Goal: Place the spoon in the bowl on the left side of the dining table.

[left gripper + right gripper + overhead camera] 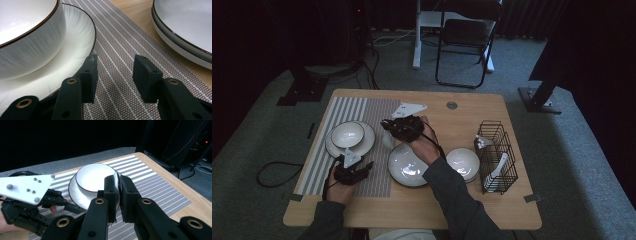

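White utensil [117, 181]: a thin pale piece, seen edge-on in the right gripper view, is pinched between the jaws of the right gripper [118, 178], which are pressed together on it. Too little of it shows to tell its kind. In the high view this gripper [389, 131] hangs above the striped placemat [377, 112], near the middle of the desk [462, 200], with the utensil above the mat just beside a bowl [347, 134] that sits in a plate [368, 142].

The left gripper [115, 65] rests low at the near edge of that plate, its 2 jaws spread with nothing but mat between them; 1 jaw stands just beside the plate's rim. In the high view it [362, 167] lies at the near part of the mat.

A second plate [407, 167] sits at the mat's right edge, a smaller bowl [463, 162] beside it, and a black wire basket [507, 150] with white spoons [499, 167] stands farther right.
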`<state>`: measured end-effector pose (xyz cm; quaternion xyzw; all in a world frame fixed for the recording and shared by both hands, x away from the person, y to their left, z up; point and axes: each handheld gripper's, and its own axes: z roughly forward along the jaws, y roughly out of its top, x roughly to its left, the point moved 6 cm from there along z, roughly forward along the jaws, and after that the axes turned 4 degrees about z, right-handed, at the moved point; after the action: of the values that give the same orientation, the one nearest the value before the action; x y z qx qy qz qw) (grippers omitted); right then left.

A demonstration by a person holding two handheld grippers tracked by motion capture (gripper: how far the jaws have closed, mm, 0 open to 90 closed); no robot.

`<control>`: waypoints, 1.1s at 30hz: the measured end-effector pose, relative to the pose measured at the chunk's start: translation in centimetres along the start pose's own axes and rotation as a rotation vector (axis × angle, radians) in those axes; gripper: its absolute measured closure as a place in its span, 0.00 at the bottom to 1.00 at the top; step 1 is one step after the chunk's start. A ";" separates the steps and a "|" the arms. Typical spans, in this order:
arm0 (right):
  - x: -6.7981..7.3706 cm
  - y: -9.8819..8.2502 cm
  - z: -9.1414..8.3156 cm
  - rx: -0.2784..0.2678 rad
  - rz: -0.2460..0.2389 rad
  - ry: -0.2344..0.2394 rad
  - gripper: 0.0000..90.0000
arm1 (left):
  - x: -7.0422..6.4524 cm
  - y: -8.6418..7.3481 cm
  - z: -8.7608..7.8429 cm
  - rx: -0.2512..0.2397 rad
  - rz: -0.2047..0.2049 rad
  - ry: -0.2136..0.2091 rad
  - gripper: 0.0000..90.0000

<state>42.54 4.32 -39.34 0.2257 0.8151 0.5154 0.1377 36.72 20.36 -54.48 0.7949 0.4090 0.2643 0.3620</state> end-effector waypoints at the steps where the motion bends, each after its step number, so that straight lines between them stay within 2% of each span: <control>1: 0.0 0.1 0.1 0.001 0.002 -0.001 0.94 | 0.0 0.0 0.0 0.000 0.000 0.000 0.62; 9: 0.2 0.7 1.1 -0.011 -0.012 0.030 0.94 | 0.0 0.0 0.0 0.002 0.003 -0.002 0.62; 17: -0.3 1.4 1.9 -0.013 0.001 0.036 0.94 | 0.0 0.0 0.0 0.002 0.007 0.000 0.62; 21: -0.5 1.6 2.5 -0.007 -0.011 0.034 0.94 | 0.1 0.0 -0.1 0.001 0.005 0.004 0.62; 25: -0.4 1.9 3.3 0.000 -0.011 0.038 0.94 | 0.0 0.0 0.0 0.003 0.006 0.000 0.62; 33: 0.4 2.8 5.6 0.019 -0.041 0.045 0.94 | 0.0 0.0 -0.1 -0.002 0.003 0.000 0.62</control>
<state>45.46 9.92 -39.24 0.1988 0.8272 0.5098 0.1276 36.67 20.42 -54.41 0.7951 0.4075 0.2653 0.3625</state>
